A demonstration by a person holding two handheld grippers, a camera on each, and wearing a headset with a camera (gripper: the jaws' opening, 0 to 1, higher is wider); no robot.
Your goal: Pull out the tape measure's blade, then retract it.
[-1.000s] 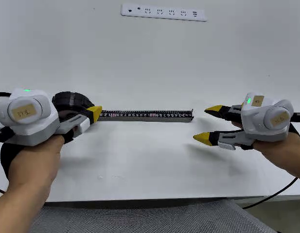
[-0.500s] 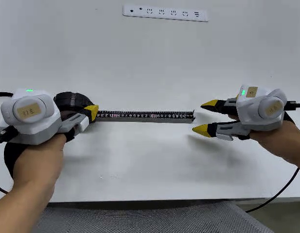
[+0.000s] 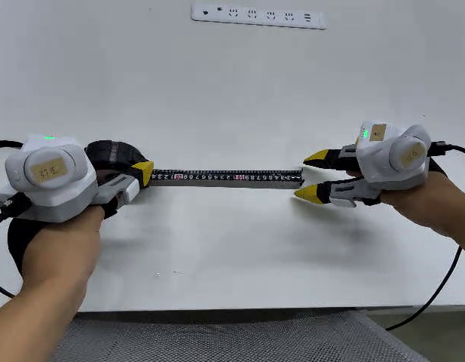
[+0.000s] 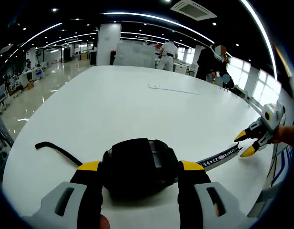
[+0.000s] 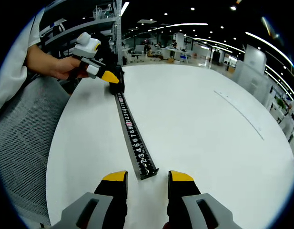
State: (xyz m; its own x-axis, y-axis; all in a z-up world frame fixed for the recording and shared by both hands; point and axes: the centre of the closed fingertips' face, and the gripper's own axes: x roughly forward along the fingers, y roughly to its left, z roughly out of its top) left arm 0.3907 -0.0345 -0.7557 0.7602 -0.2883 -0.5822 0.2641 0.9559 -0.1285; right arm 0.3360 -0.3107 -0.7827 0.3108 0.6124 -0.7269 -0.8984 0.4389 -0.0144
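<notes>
Black case (image 3: 111, 154) clamped, blade (image 3: 224, 178) out on the table (image 3: 232, 249).
Left gripper (image 4: 140, 167) grips the case; right gripper (image 5: 148, 176), jaws apart, brackets the blade tip. Next, I'd judge: pinch the tip and ease it back.

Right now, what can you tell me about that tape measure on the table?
The tape measure has a round black case, plastic by its look, clamped between the yellow-tipped jaws of the left gripper. Its blade is pulled out: a dark narrow strip with pale numerals, lying flat and straight on the white table. Its hooked end sits between the open jaws of the right gripper, apparently untouched.
</notes>
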